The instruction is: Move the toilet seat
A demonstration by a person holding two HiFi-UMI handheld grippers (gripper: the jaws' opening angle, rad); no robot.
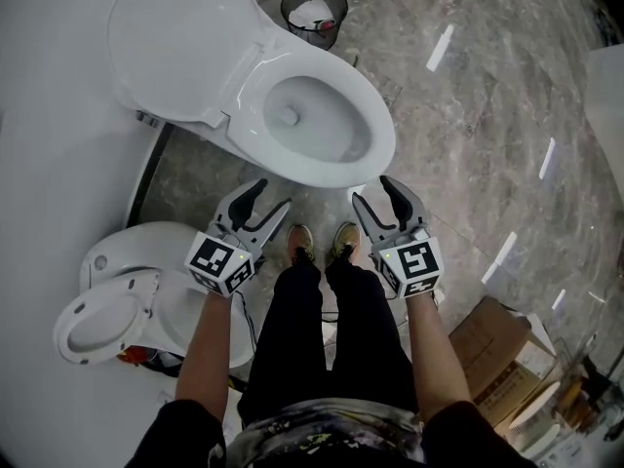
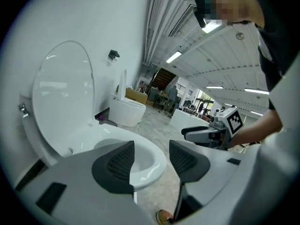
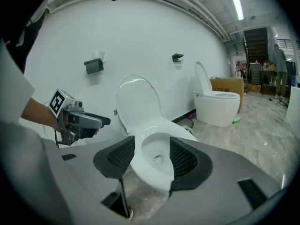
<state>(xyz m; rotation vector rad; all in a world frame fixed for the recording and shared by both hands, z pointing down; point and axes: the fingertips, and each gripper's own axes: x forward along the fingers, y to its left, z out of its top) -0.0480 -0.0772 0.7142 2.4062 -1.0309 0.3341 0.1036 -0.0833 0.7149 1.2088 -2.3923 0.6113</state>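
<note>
A white toilet stands against the white wall, its bowl [image 1: 322, 115] open and its lid [image 1: 180, 42] raised back against the wall. Whether a separate seat ring lies on the rim I cannot tell. My left gripper [image 1: 271, 195] hovers open just short of the bowl's front left, nothing between its fingers. My right gripper [image 1: 371, 189] is open at the front right, equally empty. In the left gripper view the lid [image 2: 65, 93] rises at left, the bowl [image 2: 140, 165] lies behind the left gripper [image 2: 151, 161], and the right gripper [image 2: 206, 135] shows. The right gripper view frames the bowl [image 3: 157, 149] between its open jaws.
A second toilet [image 1: 146, 291] with its lid down-left sits beside my left arm. A black waste basket [image 1: 314, 13] stands behind the bowl. My shoes [image 1: 297, 242] are right at the bowl's front. A cardboard box [image 1: 502, 359] lies at lower right. Another toilet [image 3: 218, 107] stands farther along the wall.
</note>
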